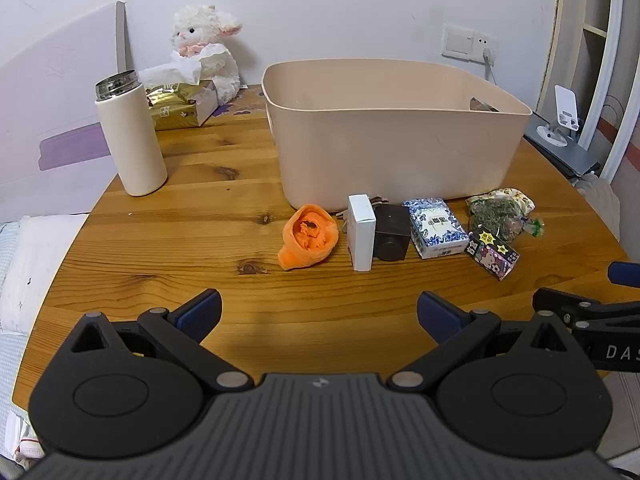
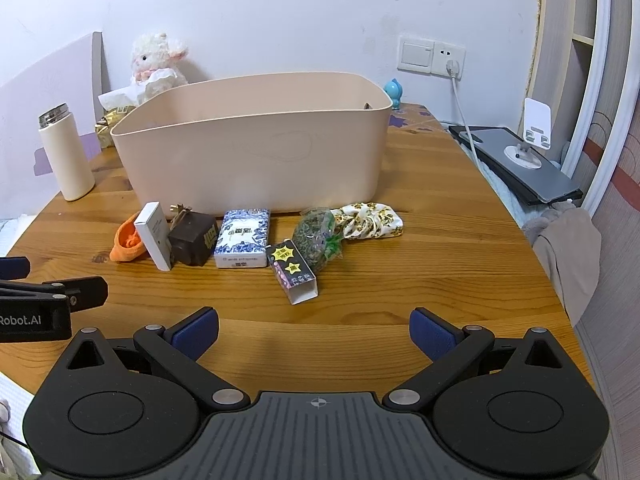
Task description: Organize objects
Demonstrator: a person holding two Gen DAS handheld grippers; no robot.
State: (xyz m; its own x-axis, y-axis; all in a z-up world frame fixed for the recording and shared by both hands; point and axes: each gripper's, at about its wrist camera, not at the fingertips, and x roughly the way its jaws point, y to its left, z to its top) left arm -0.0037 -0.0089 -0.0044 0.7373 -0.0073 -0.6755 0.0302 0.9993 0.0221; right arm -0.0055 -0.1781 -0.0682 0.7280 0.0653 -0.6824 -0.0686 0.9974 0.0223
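Both my grippers, left (image 1: 319,312) and right (image 2: 314,328), jaws apart, empty. White box (image 1: 361,238) upright, light, stiff; take across narrow faces. Herb bag (image 2: 316,238) soft, crushable.

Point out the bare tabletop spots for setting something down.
Free: the wood between the white steel-topped flask and the beige plastic bin, and the strip before both hand-held grippers. Crowded: the row from the orange toy to the floral pouch.

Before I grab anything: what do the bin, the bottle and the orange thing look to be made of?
The bin looks like matte beige plastic: smooth, rounded, moulded walls. The bottle has a cream, seemingly coated body with a shiny threaded metal neck, likely steel. The orange thing appears soft, perhaps foam or rubber: dull, lumpy, with a torn-looking hollow. Its material is uncertain.
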